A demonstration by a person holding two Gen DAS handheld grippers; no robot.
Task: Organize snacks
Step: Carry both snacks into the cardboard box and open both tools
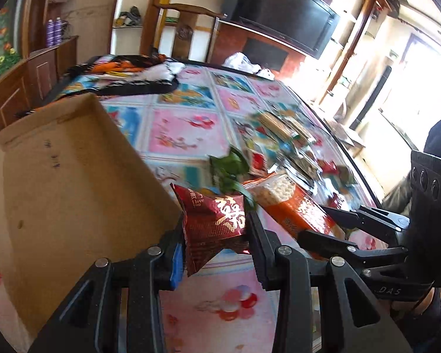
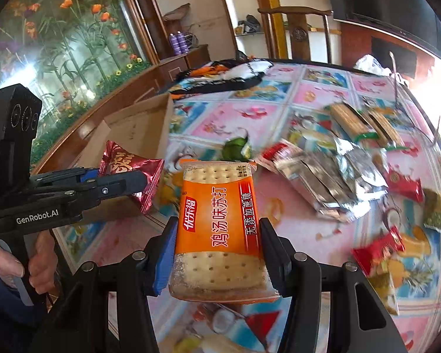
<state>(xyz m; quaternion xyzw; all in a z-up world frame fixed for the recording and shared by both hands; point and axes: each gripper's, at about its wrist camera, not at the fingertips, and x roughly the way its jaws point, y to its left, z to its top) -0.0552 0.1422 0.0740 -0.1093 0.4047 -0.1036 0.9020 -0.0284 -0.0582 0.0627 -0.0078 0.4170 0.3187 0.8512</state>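
Carrying two snacks at once, both clear of the table (image 1: 185, 123). Left gripper (image 1: 214, 235) clamped narrow on a red packet (image 1: 217, 223), pads pressing its sides, wrapper crumpled and tilted. Right gripper (image 2: 217, 253) clamped on an orange cracker pack (image 2: 220, 226), held upright along its long sides; jaws stand fairly wide because the pack is wide.

Cardboard box (image 1: 67, 176) lies on the left of the table, open, its floor bare where visible. Red packet hangs just beside the box's near right wall. Cracker pack sits right of it, still over the tablecloth.

Remaining pile (image 2: 338, 170) lies far right: foil packs, biscuit sleeves, small red and green sachets, well apart from the box.

Judgement: step in hand is the transfer to the box.
- Take the left in first; it is nearest. Clear the wall before lowering, since the packet's loose corner could snag the rim.
- Keep the two grippers from crossing; they are close now.
- Crackers are brittle: no tighter squeeze, lay the pack flat, release low.
- Place against a wall to leave room.
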